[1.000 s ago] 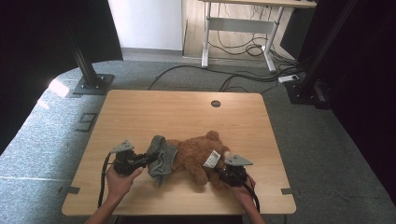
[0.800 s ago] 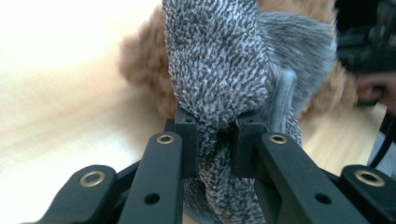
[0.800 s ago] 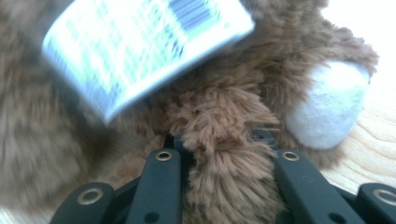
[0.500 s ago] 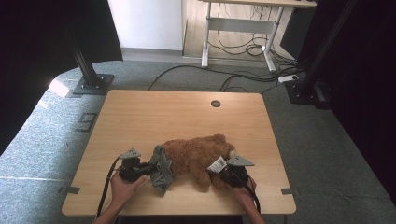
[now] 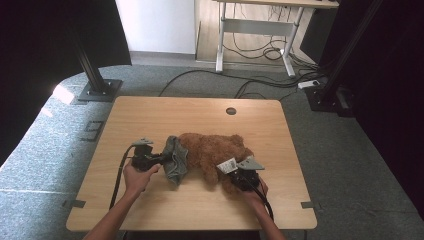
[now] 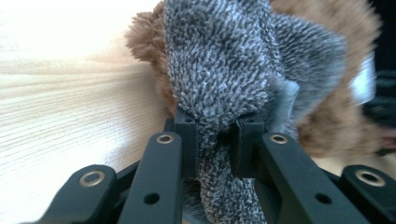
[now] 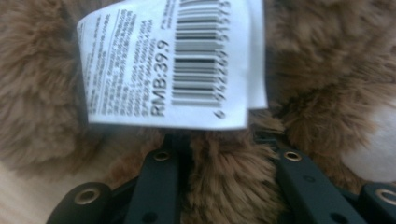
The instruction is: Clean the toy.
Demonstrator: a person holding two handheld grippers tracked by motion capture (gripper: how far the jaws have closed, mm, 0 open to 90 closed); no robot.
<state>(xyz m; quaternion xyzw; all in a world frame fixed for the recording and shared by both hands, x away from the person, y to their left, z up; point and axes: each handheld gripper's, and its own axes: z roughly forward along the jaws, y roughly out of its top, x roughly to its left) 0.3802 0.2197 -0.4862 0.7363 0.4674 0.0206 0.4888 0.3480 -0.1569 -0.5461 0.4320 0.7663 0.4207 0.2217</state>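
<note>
A brown plush bear [image 5: 217,152] lies on the wooden table [image 5: 150,115] near its front. A grey knitted cloth [image 5: 176,160] drapes over the bear's left end. My left gripper [image 5: 162,159] is shut on that grey cloth [image 6: 219,84], a fold of it pinched between the jaws. My right gripper [image 5: 235,175] is shut on brown fur [image 7: 224,182] at the bear's lower right. A white price tag [image 7: 173,65] with a barcode hangs just above those jaws, and it is the white tag [image 5: 226,166] beside the gripper from above.
A round cable hole [image 5: 230,110] sits near the table's far edge. Black stand bases [image 5: 97,91] rest on the floor at the far left and far right [image 5: 325,97]. A white desk frame [image 5: 255,30] and floor cables lie beyond the table.
The bear has rolled and shifted toward the table's middle. My left gripper moved slightly right, still holding the grey cloth. My right gripper stayed at the bear's lower right.
</note>
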